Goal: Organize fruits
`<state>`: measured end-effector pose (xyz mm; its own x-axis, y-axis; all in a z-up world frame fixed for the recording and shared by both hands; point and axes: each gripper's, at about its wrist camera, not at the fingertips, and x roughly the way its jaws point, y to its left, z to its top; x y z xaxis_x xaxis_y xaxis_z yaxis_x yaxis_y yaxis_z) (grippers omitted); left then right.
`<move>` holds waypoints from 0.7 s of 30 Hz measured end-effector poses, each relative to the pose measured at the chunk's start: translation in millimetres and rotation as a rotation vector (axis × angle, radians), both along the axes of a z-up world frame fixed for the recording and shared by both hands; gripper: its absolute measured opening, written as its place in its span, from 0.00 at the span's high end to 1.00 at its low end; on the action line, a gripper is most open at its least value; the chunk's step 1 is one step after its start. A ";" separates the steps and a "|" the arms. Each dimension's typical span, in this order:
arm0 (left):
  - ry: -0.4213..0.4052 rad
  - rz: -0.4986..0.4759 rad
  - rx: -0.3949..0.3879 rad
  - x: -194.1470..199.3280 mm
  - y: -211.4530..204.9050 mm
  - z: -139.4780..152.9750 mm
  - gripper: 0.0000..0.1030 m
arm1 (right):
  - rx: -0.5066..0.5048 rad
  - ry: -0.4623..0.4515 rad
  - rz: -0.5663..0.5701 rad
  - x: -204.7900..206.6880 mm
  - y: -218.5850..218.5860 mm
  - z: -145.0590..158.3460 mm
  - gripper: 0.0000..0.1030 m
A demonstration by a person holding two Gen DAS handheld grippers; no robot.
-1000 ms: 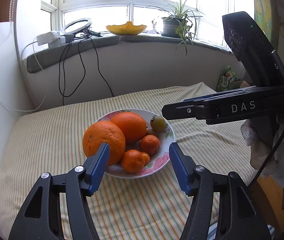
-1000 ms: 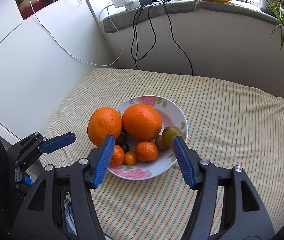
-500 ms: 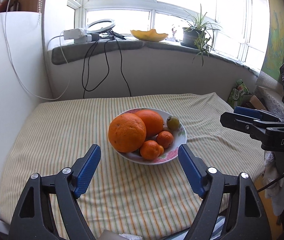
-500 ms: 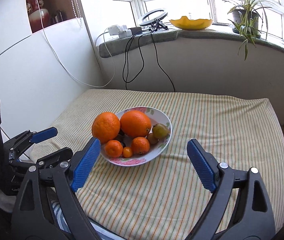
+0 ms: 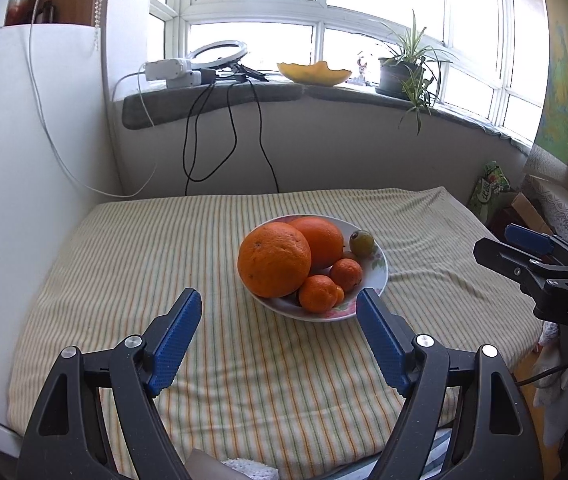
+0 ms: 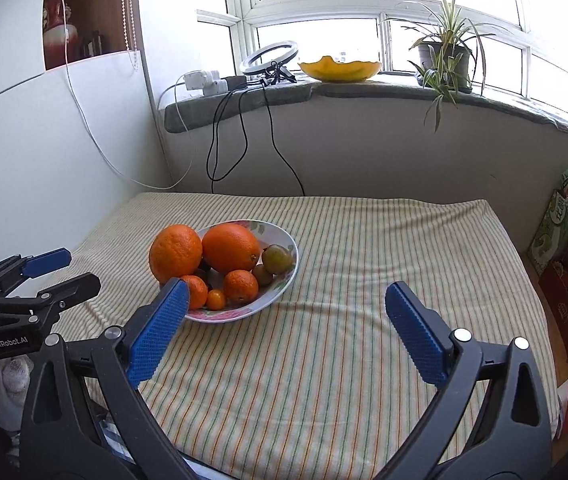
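Observation:
A floral white bowl stands mid-table on the striped cloth. It holds two big oranges, small mandarins, a tiny kumquat and greenish-brown fruits. My left gripper is open and empty, in front of the bowl and above the cloth. My right gripper is open and empty, in front and to the right of the bowl. Each gripper shows at the edge of the other's view.
The table meets a white wall on the left and a low wall under the windowsill at the back. The sill holds a yellow bowl, a potted plant, a ring light and hanging cables. Boxes stand on the floor at right.
Both grippers have pulled back and up from the bowl, so it looks smaller and farther. Both stay open and empty. The fruit has not moved.

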<state>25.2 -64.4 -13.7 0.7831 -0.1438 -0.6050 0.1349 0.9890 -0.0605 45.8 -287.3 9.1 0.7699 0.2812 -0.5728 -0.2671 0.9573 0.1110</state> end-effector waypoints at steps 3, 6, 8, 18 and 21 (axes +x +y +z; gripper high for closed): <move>-0.003 0.000 0.003 -1.0 -0.6 0.7 0.23 | 0.000 0.000 -0.004 -0.1 0.8 -0.6 0.03; -0.002 -0.002 0.006 -1.2 -2.1 0.4 0.23 | 0.001 0.000 -0.003 0.2 0.6 -0.4 0.03; -0.002 -0.002 0.005 -1.5 -2.9 0.3 0.23 | 0.001 -0.001 -0.003 -0.5 1.4 -0.2 0.03; -0.002 -0.003 0.002 -2.2 -4.6 0.5 0.22 | 0.000 -0.005 -0.006 -2.6 3.6 0.1 0.03; -0.003 -0.003 0.002 -2.3 -4.9 0.7 0.23 | 0.003 -0.003 -0.003 -2.8 3.9 -0.5 0.03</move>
<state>22.8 -69.3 -13.0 0.7842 -0.1451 -0.6033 0.1382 0.9887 -0.0581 43.1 -283.4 8.6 0.7722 0.2807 -0.5700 -0.2647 0.9577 0.1130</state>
